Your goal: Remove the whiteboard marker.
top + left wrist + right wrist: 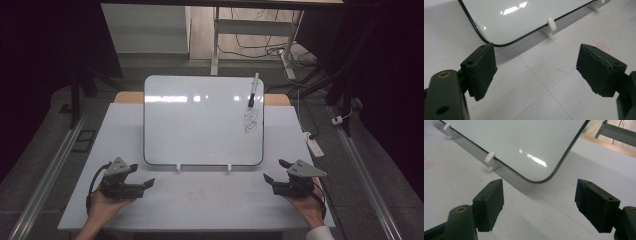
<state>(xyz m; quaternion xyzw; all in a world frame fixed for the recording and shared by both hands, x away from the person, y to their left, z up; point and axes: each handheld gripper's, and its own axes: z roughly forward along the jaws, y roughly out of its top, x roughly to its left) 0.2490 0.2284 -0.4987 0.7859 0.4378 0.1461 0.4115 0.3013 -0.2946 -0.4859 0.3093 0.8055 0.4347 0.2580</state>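
A whiteboard is propped on two white feet at mid-tabletop, with a marker resting near its upper right corner above a scribble that cannot be read. No brand is legible. The marker would best be approached by the right gripper, released and empty like the left gripper.
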